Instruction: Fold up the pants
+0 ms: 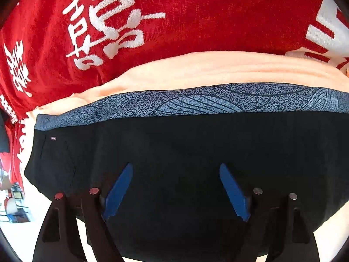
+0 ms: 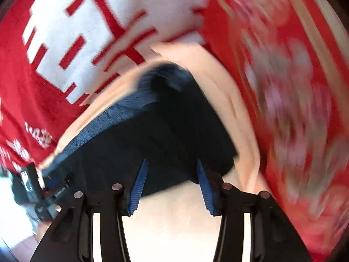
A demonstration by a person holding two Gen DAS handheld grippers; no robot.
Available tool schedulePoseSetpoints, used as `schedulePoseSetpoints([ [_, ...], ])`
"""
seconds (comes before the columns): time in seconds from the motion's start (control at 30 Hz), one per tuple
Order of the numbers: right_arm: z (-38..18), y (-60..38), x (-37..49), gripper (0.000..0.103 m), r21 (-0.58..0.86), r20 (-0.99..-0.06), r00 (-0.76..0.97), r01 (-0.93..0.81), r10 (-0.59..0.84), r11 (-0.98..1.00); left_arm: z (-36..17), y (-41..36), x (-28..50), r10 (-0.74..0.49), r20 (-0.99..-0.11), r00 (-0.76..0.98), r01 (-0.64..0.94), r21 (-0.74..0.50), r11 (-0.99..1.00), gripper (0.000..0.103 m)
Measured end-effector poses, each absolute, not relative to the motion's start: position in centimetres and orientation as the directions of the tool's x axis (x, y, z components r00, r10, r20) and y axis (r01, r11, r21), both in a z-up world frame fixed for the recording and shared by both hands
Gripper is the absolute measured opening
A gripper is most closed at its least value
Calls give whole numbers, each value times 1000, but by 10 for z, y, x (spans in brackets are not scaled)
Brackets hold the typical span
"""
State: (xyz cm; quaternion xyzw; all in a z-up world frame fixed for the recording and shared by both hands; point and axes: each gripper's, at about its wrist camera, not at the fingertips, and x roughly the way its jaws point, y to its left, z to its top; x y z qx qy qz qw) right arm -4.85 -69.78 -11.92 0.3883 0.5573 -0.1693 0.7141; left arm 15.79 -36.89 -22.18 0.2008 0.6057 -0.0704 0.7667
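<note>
The dark navy pants (image 1: 174, 152) lie folded on a peach cloth (image 1: 196, 69), with a grey-blue patterned waistband (image 1: 196, 102) along their far edge. My left gripper (image 1: 176, 168) is open just above the pants, its blue pads (image 1: 118, 190) spread wide with nothing between them. In the right wrist view, which is blurred by motion, the pants (image 2: 152, 135) show as a folded dark bundle with the waistband (image 2: 130, 104) on the left. My right gripper (image 2: 171, 163) is open at the near edge of the pants, its blue pads (image 2: 139, 187) apart and empty.
A red cloth with white characters (image 1: 152, 21) covers the surface beyond the peach cloth and also fills the right wrist view (image 2: 65, 43). A pale surface (image 2: 174, 218) lies under the right gripper. The other gripper's black body (image 2: 32, 187) sits at the far left.
</note>
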Motion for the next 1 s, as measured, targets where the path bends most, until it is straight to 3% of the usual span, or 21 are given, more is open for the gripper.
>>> schedulePoseSetpoints([
  [0.1,-123,-694,-59,50,355,-932,320,720,169,596,-222,-368,157,142,-955,259,355,231,906,83],
  [0.27,-70,-675,-66,51,167,-947,312,684,-78,710,-212,-380,159,152,-958,244,370,237,898,83],
  [0.47,-76,-678,-41,50,283,-931,360,608,60,742,-185,-398,151,79,-969,235,369,164,915,83],
  [0.53,-80,-685,-14,45,309,-915,395,563,79,766,-181,-410,155,47,-966,255,380,145,914,83],
  [0.7,-119,-693,61,45,284,-932,342,479,121,830,-198,-441,188,8,-969,246,348,96,933,83],
  [0.73,-132,-697,71,44,226,-950,301,479,83,848,-207,-445,195,24,-970,243,343,109,933,83],
  [0.8,-142,-710,68,28,143,-965,262,506,7,851,-219,-441,203,58,-968,245,324,138,936,83],
  [0.83,-143,-720,63,12,162,-960,278,526,11,835,-219,-431,208,47,-968,247,308,124,943,83],
  [0.87,-142,-730,56,6,184,-958,286,553,22,812,-218,-423,210,56,-967,249,293,130,947,83],
  [0.93,-135,-733,49,6,176,-961,275,565,17,806,-208,-397,212,108,-962,249,250,171,953,83],
  [1.0,-121,-718,48,17,106,-968,250,533,-37,839,-190,-363,209,114,-962,248,196,165,967,83],
])
